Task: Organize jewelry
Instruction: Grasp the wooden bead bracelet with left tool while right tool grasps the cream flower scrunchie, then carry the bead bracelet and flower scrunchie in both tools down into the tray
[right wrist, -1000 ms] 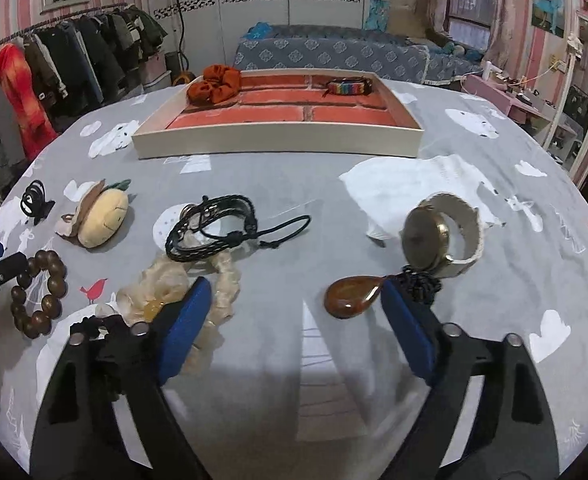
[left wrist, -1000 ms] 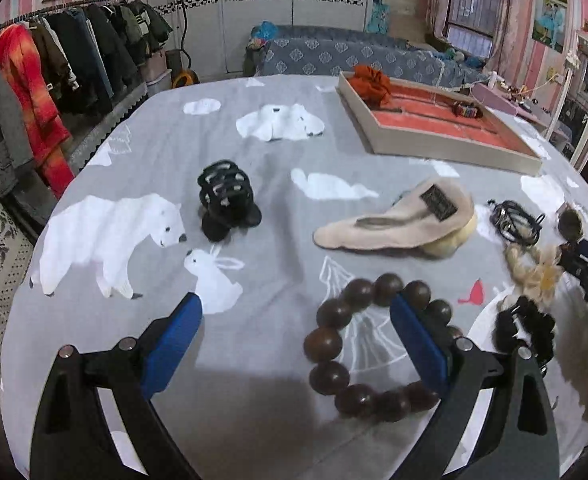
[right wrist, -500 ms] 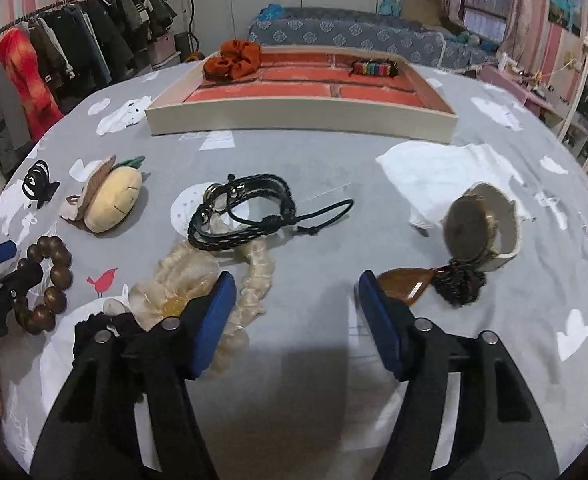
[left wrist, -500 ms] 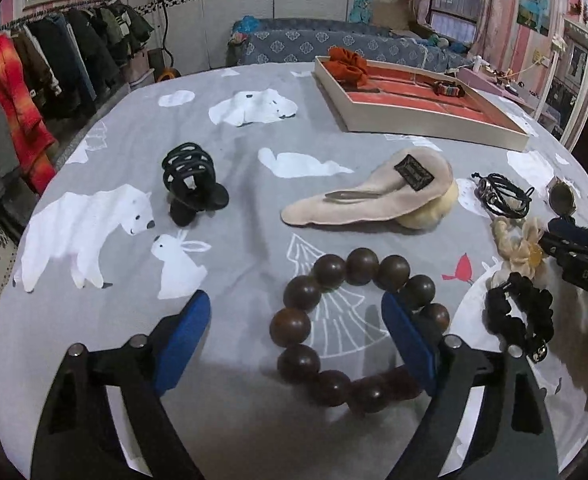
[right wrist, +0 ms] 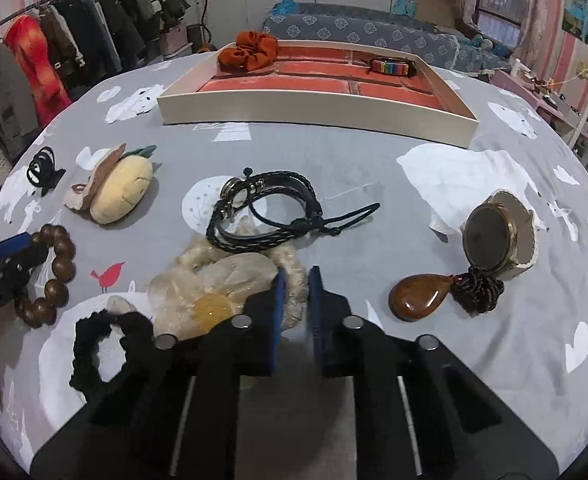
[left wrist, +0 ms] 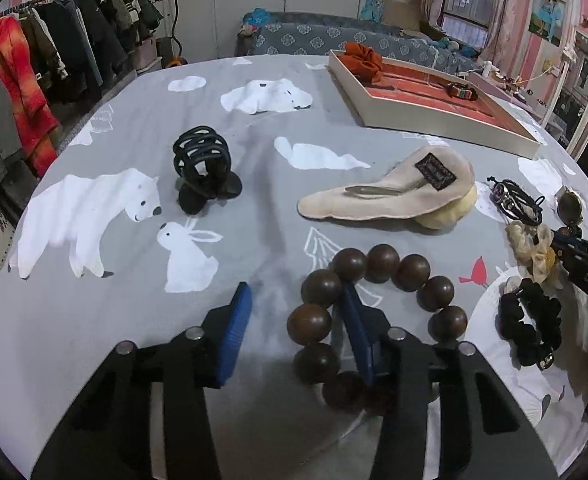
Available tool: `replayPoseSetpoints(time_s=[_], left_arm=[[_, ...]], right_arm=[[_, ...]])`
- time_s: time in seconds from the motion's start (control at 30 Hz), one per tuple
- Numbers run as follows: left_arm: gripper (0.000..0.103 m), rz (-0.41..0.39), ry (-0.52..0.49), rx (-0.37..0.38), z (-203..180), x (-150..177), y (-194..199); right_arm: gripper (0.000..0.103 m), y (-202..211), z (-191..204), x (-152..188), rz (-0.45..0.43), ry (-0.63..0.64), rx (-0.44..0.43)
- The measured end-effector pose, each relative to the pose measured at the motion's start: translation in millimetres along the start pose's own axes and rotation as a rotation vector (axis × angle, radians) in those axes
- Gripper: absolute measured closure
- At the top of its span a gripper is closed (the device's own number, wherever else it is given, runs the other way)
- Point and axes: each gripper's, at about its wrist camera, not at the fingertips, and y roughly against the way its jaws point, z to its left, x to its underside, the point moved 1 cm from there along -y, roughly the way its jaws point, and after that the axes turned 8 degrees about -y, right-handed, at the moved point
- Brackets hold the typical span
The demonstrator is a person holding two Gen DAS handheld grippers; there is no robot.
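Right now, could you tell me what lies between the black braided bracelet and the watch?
In the right wrist view, only bare grey bedsheet with a white bear print separates the black braided bracelet from the watch; the bracelet's cord tail reaches partway across.

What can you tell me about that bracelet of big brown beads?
The bead bracelet is a ring of large, round, dark brown beads with a wood-like sheen, lying flat on the grey animal-print cloth. The left gripper is partly open, one blue finger inside the ring, the other outside on the cloth. The beads nearest the camera are partly hidden behind the gripper.
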Motion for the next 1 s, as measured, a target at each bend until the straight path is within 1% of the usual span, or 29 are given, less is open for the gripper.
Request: replayPoseSetpoints(time_s=[0.07, 0.13, 0.3, 0.47, 0.6, 0.73, 0.83, 1.0], left_arm=[[0.063, -0.003, 0.002, -0.002, 0, 0, 1], [0.072, -0.005, 0.002, -0.004, 0, 0, 1], [0.081, -0.011, 0.012, 0.009, 1, -1, 2], [0.081, -0.017, 0.013, 0.01, 1, -2, 2], [0.082, -0.048, 0.019, 0.029, 2, -4, 10], [0.082, -0.08, 0.024, 0.046, 1, -8, 20], [0.083, -0.115, 0.019, 0.058, -1, -14, 30], [0.083, -0.151, 0.005, 0.061, -8, -25, 40]], right_arm=[[0.093, 3, -4, 2, 0.004, -0.002, -0.015], [0.094, 7, -8, 3, 0.006, -0.005, -0.026], [0.095, 18, -19, 10, 0.002, 0.003, -0.03], [0.095, 27, -34, 6, -0.007, -0.013, -0.033], [0.095, 34, -39, 4, -0.016, -0.012, -0.049], [0.095, 48, -38, -6, -0.071, 0.029, -0.015], [0.095, 54, -38, -15, -0.094, 0.04, -0.011], [0.095, 60, -37, -29, -0.131, 0.057, -0.004]])
